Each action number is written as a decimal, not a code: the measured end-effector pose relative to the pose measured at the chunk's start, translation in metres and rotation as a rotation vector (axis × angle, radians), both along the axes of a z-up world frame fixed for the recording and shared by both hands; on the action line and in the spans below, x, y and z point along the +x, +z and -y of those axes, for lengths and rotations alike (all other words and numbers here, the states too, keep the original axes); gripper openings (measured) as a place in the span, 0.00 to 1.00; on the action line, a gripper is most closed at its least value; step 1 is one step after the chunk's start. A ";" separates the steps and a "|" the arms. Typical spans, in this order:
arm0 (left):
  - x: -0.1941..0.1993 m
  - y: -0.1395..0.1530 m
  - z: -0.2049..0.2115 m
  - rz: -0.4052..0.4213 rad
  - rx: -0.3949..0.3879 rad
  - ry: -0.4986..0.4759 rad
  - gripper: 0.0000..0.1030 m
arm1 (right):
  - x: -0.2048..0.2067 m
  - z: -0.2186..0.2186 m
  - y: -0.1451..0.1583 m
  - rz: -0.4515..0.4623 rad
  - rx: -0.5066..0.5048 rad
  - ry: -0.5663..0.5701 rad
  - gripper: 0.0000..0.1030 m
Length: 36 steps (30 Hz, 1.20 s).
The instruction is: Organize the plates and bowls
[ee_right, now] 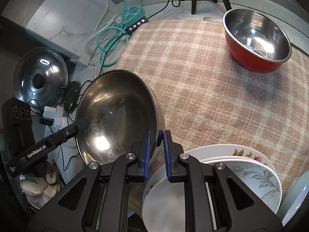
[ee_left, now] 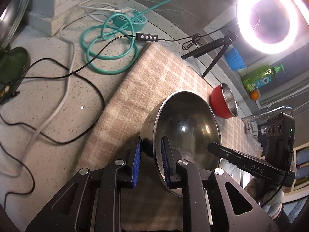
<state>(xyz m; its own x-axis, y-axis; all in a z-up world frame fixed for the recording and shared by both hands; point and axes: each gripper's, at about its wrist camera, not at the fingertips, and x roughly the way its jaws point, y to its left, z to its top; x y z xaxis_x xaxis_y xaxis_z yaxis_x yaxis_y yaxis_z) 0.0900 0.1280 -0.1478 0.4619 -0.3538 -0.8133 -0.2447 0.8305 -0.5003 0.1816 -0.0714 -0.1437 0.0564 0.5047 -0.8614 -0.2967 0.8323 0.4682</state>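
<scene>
plate stack cut by bottom edge, steel bowl rim behind gripper fingers

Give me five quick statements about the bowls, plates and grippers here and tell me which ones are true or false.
1. Both grippers clamp the rim of the same steel bowl. True: the left gripper and right gripper pinch opposite edges.
2. The red bowl is stacked inside the steel bowl. False: it sits apart on the checked cloth.
3. The red bowl holds food. False: its steel inside looks empty.
4. Plates are stacked near the right gripper. True.
5. The ring light is switched off. False: it glows brightly.
</scene>
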 end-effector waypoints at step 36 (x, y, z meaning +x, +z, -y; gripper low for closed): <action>0.013 0.011 0.005 0.018 0.023 -0.036 0.29 | -0.003 0.027 0.023 0.060 0.023 -0.066 0.46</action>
